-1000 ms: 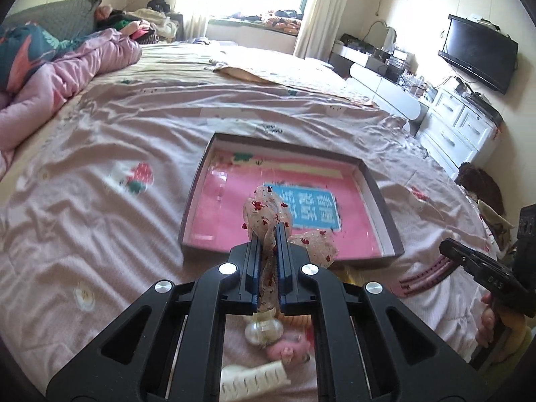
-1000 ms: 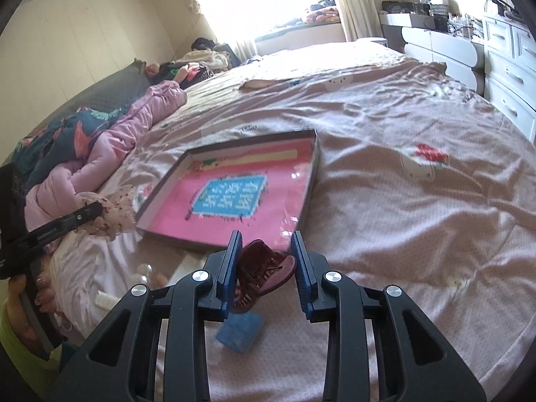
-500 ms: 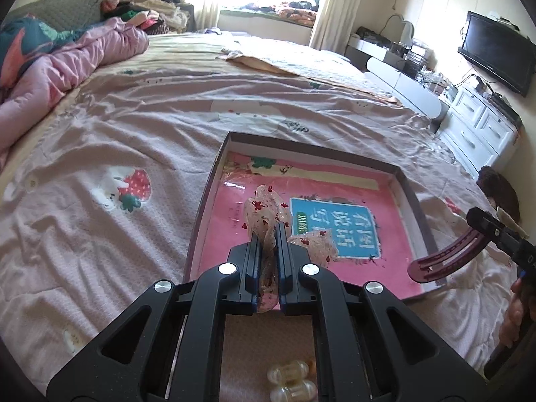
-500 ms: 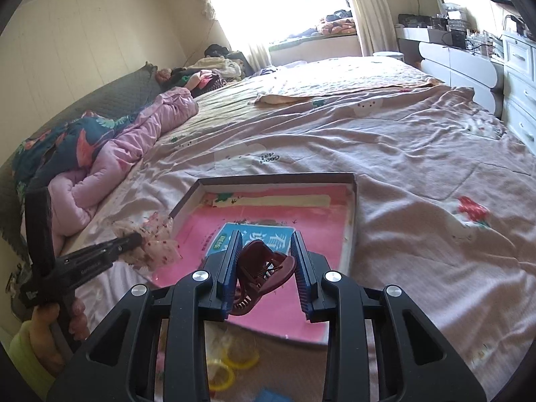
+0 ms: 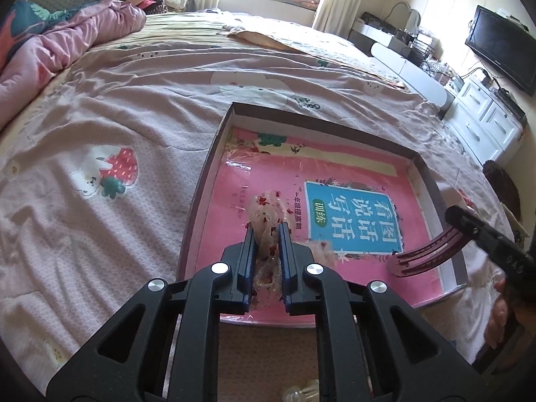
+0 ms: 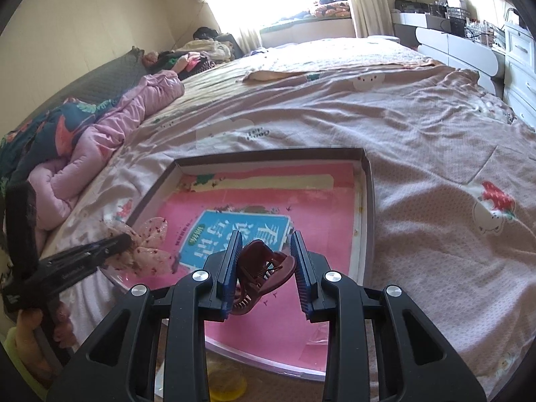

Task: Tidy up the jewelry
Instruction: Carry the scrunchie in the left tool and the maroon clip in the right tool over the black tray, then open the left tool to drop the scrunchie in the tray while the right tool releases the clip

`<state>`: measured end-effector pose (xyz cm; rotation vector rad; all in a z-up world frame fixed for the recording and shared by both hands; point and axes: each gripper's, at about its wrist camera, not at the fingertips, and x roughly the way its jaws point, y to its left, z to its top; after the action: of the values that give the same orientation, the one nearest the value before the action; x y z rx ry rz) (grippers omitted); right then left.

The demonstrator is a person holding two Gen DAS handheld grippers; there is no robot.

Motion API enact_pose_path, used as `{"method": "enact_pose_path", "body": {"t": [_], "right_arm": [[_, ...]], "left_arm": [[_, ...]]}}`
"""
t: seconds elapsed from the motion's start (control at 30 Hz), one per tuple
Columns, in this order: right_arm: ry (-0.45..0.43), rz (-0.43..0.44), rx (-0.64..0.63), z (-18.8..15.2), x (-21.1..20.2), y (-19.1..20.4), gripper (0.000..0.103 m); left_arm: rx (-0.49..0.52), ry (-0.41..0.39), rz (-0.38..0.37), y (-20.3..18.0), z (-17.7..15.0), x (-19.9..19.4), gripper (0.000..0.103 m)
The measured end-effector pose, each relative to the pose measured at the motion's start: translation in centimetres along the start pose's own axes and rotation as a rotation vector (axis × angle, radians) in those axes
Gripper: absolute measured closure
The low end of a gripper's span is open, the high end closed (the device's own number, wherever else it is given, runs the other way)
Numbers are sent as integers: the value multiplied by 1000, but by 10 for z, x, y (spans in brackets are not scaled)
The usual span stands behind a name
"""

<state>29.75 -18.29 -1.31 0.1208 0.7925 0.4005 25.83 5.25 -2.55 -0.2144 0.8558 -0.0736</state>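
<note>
A wide bed (image 5: 140,140) under a pale pink sheet printed with strawberry bears carries a shallow rectangular box lid (image 5: 214,154) with dark low walls, its floor filled by a pink booklet with a blue title panel (image 5: 351,224). Bare sheet runs broad to the left of the lid and beyond it; a bunched pink quilt (image 6: 110,134) lies well away by the wall. The left gripper (image 5: 265,231) hangs over the lid's near left part, jaws just starting to part, with a sheer beige scrunchie flecked red (image 5: 264,216) between them. The right gripper (image 6: 265,261) pinches a dark maroon claw hair clip (image 6: 261,268) above the lid's near edge, teeth showing.
</note>
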Motion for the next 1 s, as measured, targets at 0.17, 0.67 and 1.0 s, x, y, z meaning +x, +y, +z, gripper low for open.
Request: {"method": "enact_pose_path", "body": {"t": [0.17, 0.67, 1.0], "right_arm": [[10, -19, -3, -7, 3, -2, 74], [-26, -75, -13, -21, -25, -14, 44], [-56, -84, -52, -34, -61, -10, 27]], "left_arm": [[4, 4, 14, 1, -1, -1, 91], [9, -33, 29, -1, -4, -29, 59], [2, -79, 8, -9, -10, -64, 29]]}}
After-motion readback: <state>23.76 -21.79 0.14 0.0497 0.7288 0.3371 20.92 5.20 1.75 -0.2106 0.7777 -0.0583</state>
